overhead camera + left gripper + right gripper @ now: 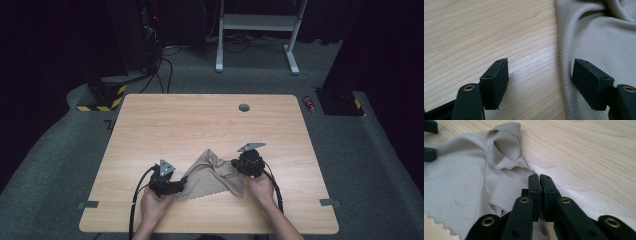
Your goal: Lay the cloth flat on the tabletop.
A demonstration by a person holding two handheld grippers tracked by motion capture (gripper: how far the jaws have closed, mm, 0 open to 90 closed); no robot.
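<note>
High view: unmarked beige cloth (215,176), bare table (200,120).

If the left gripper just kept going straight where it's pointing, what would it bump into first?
Most likely the beige cloth. The left gripper has its fingers spread wide, one over bare table, the other already over the cloth's edge. Depth is hard to judge, so it might scrape the table first.

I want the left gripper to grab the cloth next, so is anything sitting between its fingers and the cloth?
Nothing visible does. The left gripper stands open right at the beige cloth: one finger is over the cloth's edge, the other over bare table. The right gripper is shut at the cloth's far side.
</note>
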